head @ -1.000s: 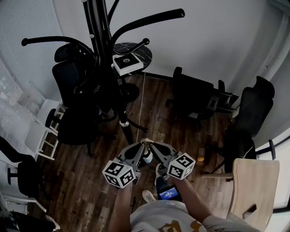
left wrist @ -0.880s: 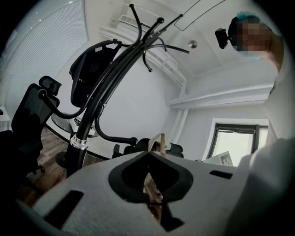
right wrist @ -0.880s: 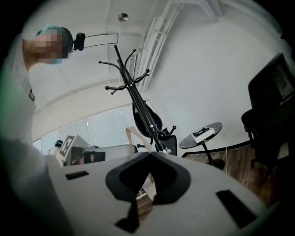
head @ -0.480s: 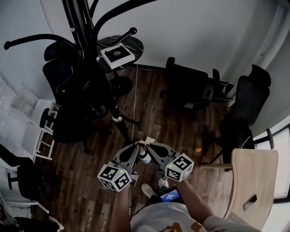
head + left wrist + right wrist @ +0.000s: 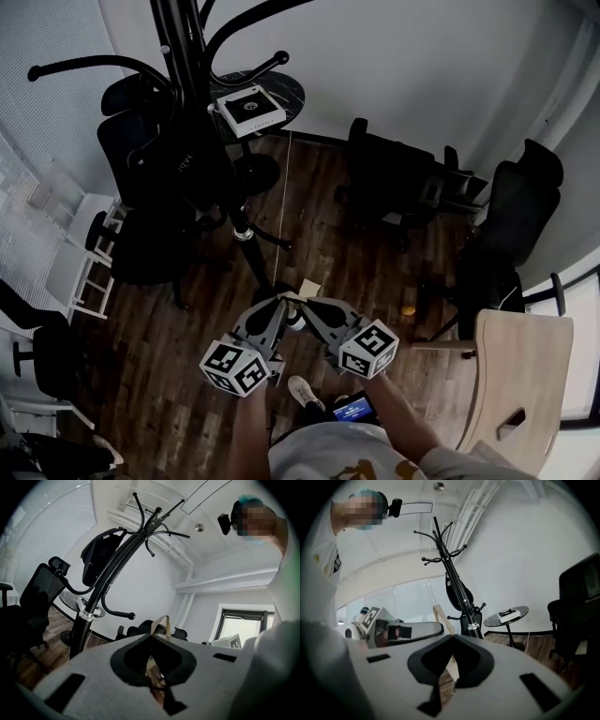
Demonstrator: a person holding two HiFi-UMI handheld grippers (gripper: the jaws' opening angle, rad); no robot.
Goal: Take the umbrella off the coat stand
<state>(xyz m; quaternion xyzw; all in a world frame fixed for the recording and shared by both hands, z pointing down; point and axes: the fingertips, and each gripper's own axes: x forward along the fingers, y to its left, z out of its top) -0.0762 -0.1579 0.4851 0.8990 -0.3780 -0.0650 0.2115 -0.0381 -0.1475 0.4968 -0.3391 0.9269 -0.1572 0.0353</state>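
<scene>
A tall black coat stand (image 5: 200, 122) with curved hooks rises at the upper left of the head view. A black bundle (image 5: 100, 555) hangs high on the stand (image 5: 112, 571); it looks like the folded umbrella. It shows again as a dark shape (image 5: 457, 591) in the right gripper view. My left gripper (image 5: 279, 302) and right gripper (image 5: 302, 306) are held close together low over the floor, tips almost touching, well short of the stand. Both look shut, with nothing in them. A tan strip shows at the left gripper's (image 5: 157, 637) tips and at the right gripper's (image 5: 451, 641).
A round black side table (image 5: 281, 86) with a white box (image 5: 247, 107) stands behind the stand. Black office chairs (image 5: 394, 192) (image 5: 514, 220) line the right side, a wooden chair (image 5: 517, 375) is at lower right, and white chairs (image 5: 73, 272) are at left. The floor is dark wood.
The head view has shifted slightly, so the stand and table sit a little differently in frame. Both grippers stay together, low and shut, a touch nearer the body.
</scene>
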